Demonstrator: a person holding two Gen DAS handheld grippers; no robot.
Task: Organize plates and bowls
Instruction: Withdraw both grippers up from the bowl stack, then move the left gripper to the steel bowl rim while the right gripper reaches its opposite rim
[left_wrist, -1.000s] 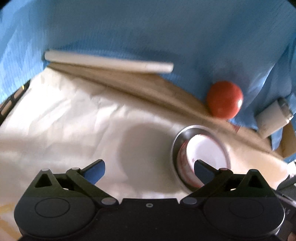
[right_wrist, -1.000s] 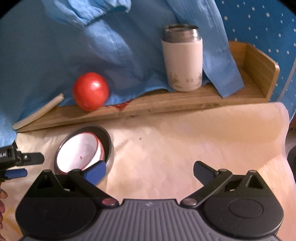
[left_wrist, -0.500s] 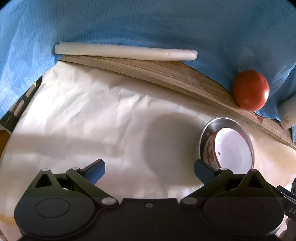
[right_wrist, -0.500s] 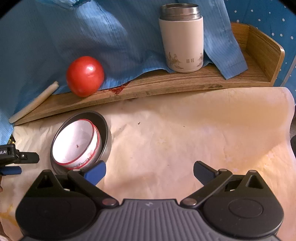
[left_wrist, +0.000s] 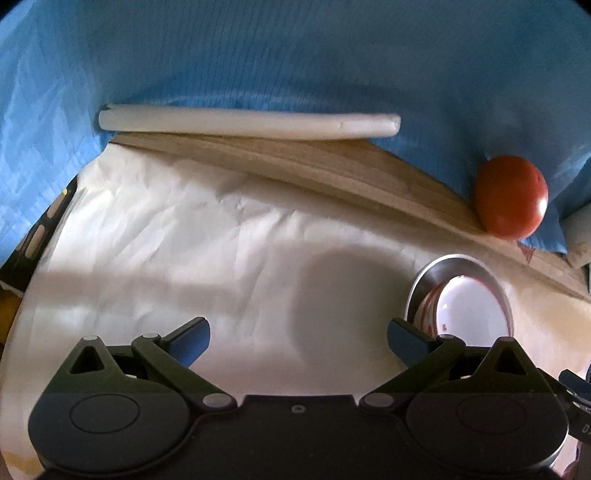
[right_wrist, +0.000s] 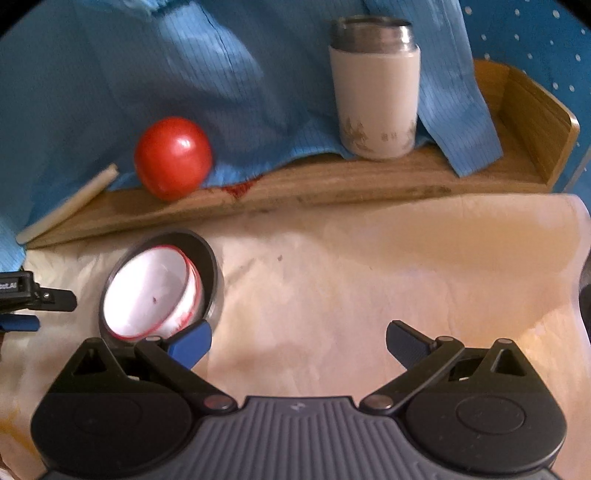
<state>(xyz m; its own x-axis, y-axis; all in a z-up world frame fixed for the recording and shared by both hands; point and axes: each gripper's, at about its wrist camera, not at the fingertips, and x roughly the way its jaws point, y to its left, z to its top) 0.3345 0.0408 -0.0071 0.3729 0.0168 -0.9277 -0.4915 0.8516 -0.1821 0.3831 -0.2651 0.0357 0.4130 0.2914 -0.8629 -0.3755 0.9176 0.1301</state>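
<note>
A white bowl with a red rim (right_wrist: 147, 291) lies tilted inside a steel bowl (right_wrist: 210, 258) on the cream paper. In the left wrist view the same white bowl (left_wrist: 467, 314) sits in the steel bowl (left_wrist: 443, 267) at the right, just past my right-hand fingertip. My left gripper (left_wrist: 297, 339) is open over bare paper, nothing between its fingers. My right gripper (right_wrist: 298, 342) is open too, with its left fingertip (right_wrist: 192, 343) close to the steel bowl's near edge. The left gripper's tip (right_wrist: 22, 299) shows at the left edge of the right wrist view.
A wooden tray (right_wrist: 332, 184) runs along the back with a red tomato (right_wrist: 173, 158), a white steel-topped tumbler (right_wrist: 375, 88) and a white stick (left_wrist: 247, 124) on it. Blue cloth (left_wrist: 295, 55) hangs behind. Cream paper (right_wrist: 369, 280) covers the table.
The left view has swung left, so the nested bowls slid from centre-right toward the right edge. The right gripper has shifted slightly; the bowls stay put. Both grippers remain open.
</note>
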